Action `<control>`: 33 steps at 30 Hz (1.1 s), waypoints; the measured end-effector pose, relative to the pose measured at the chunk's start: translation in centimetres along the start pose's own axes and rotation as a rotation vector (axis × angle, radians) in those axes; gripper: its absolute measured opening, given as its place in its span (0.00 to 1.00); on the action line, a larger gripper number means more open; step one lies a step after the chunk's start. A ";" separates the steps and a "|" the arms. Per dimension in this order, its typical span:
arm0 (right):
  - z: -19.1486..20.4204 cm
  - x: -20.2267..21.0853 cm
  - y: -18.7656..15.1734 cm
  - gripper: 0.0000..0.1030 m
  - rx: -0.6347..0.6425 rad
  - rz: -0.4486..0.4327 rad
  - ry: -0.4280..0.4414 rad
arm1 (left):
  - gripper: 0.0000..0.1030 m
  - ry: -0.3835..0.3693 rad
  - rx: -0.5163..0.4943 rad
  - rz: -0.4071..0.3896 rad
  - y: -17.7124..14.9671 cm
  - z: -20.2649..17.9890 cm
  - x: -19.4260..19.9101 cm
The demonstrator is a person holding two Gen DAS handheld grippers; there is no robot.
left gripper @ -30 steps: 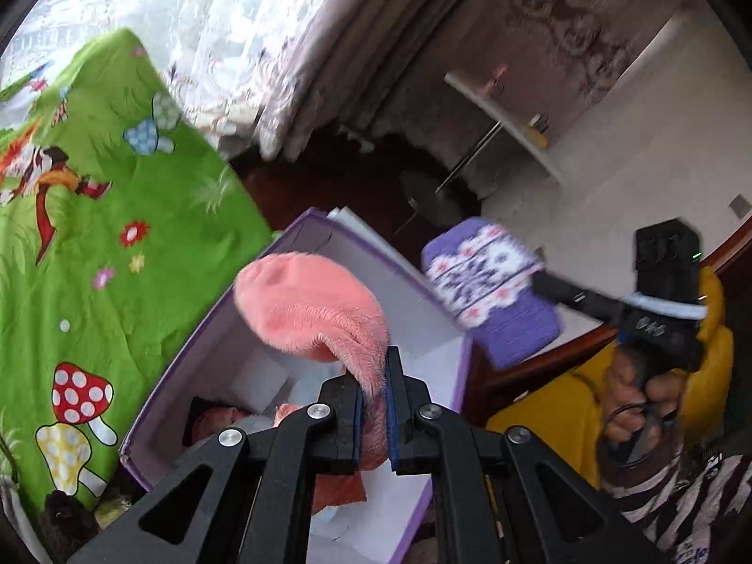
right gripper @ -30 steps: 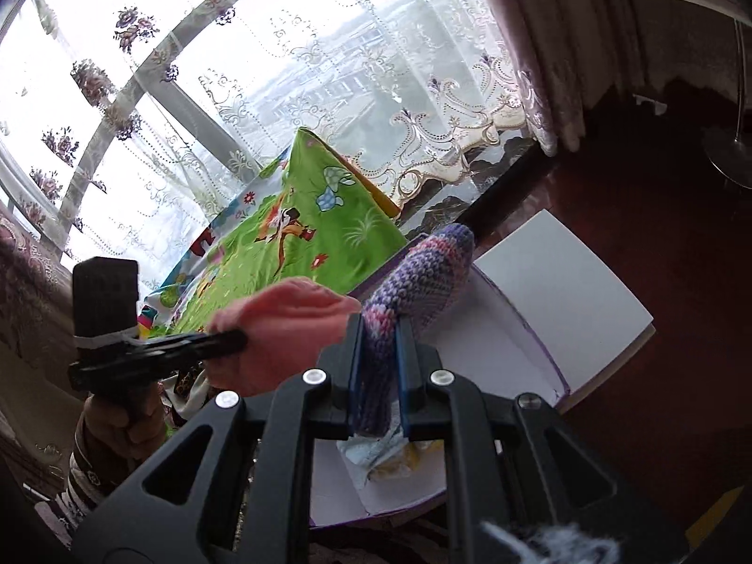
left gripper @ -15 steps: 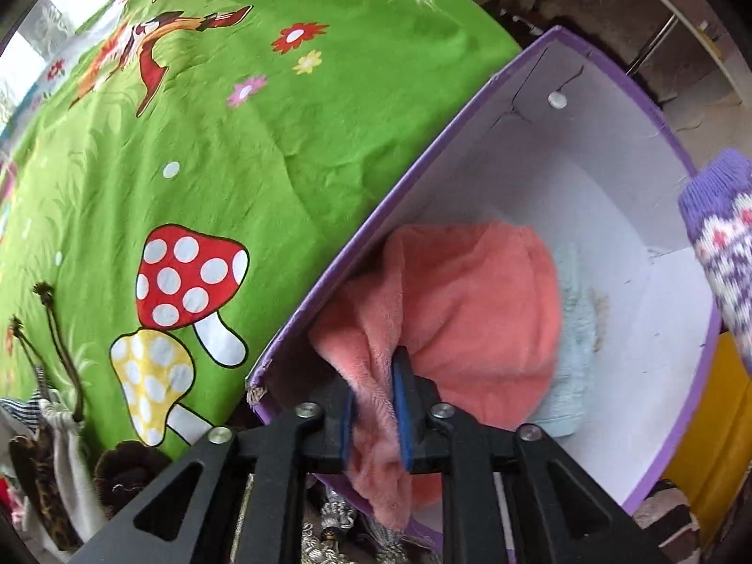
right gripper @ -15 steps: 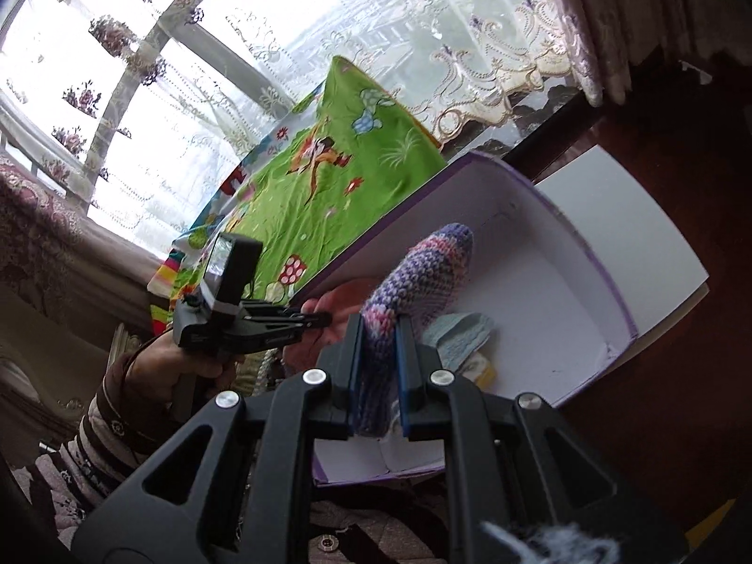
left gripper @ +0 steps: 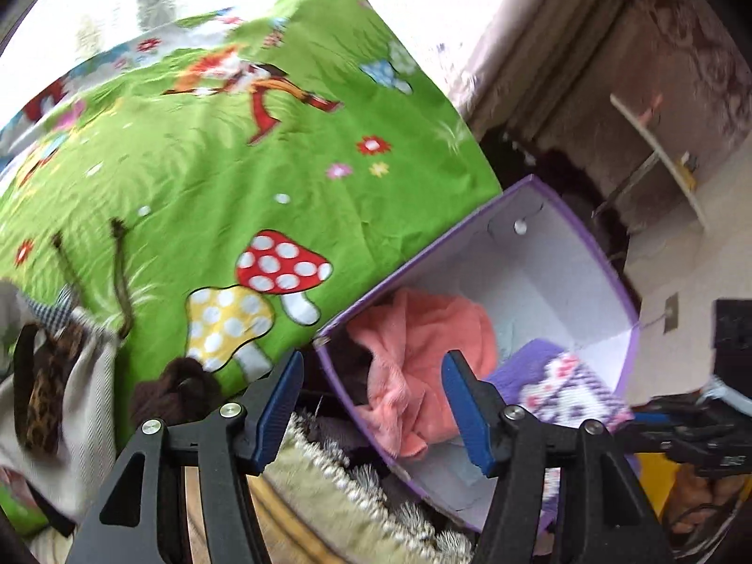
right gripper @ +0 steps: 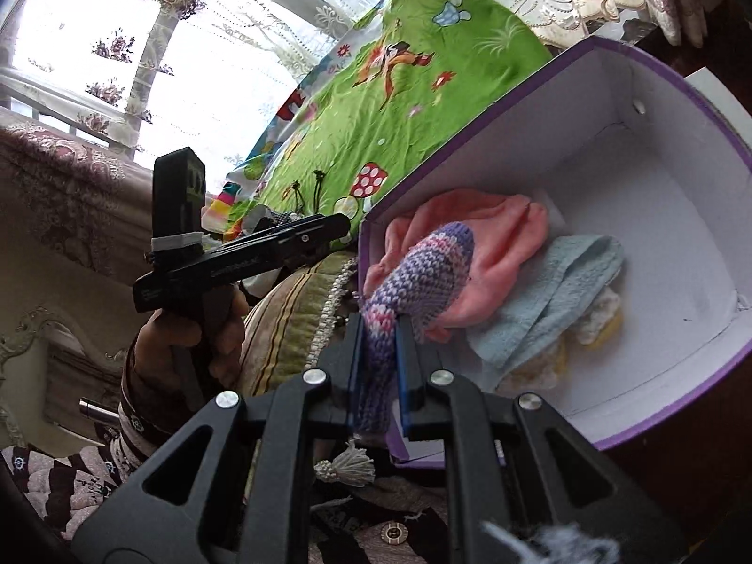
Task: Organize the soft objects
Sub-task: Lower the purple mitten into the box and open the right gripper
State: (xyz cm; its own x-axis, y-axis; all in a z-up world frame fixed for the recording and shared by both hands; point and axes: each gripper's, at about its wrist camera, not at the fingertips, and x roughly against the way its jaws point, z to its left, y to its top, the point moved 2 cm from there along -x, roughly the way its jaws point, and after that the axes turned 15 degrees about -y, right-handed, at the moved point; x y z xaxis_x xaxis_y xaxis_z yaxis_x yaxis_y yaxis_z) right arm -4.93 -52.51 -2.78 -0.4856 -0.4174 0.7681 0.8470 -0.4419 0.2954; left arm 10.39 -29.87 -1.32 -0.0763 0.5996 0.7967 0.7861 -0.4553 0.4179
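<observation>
A purple-rimmed box point(left gripper: 540, 272) with a white inside point(right gripper: 658, 188) lies tilted beside the bed. A pink fleece piece point(left gripper: 423, 343) point(right gripper: 493, 244) rests in it, next to a pale blue cloth point(right gripper: 564, 291) and a yellow-white item point(right gripper: 597, 324). My left gripper point(left gripper: 369, 376) hovers in front of the box's near corner. Its jaws are opening, with nothing pressed between them. My right gripper point(right gripper: 379, 329) is shut on a purple knitted sock point(right gripper: 423, 277) point(left gripper: 564, 385), whose toe hangs over the pink piece inside the box.
A green cartoon sheet point(left gripper: 235, 164) covers the bed left of the box. A fringed striped cushion point(right gripper: 291, 319) lies under the box's near edge. Leopard-print and white fabrics point(left gripper: 42, 390) are piled at the left. A white board point(right gripper: 719, 103) sits behind the box. A lace-curtained window point(right gripper: 141, 47) is at the back.
My left gripper lowered the pink fleece into the box, let it go, opened and drew back. My right gripper brought the purple sock down over the box.
</observation>
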 end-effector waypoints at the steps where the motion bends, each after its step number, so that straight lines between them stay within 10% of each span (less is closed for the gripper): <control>1: -0.1 -0.8 -0.1 0.15 0.001 0.021 0.013 | 0.60 -0.013 0.018 -0.033 -0.3 0.3 1.1; 5: -0.9 -5.2 -1.1 0.15 -0.013 0.174 0.020 | 0.60 -0.042 0.101 -0.145 -1.7 1.9 4.6; 19: -1.3 -11.3 -3.7 0.20 0.249 0.410 -0.407 | 0.60 -0.061 0.292 -0.359 -5.3 7.1 11.1; 24: 0.0 -9.2 -3.2 0.49 0.299 0.335 -0.480 | 0.60 -0.051 0.318 -0.409 -6.6 8.3 13.3; 29: 2.1 -5.3 -0.9 0.46 0.325 0.088 -0.494 | 0.60 -0.041 0.361 -0.475 -7.7 9.7 15.0; 33: 2.9 -8.1 -0.3 0.22 0.300 0.137 -0.454 | 0.60 -0.024 0.391 -0.534 -8.5 10.9 16.8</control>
State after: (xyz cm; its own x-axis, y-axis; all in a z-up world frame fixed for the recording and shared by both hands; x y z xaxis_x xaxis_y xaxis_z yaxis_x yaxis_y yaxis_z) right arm -0.63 -46.72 -7.43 -0.2808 -0.0418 0.9588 0.9526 -0.1344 0.2731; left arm 9.06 -8.76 3.78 -0.5073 0.6933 0.5118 0.8090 0.1786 0.5600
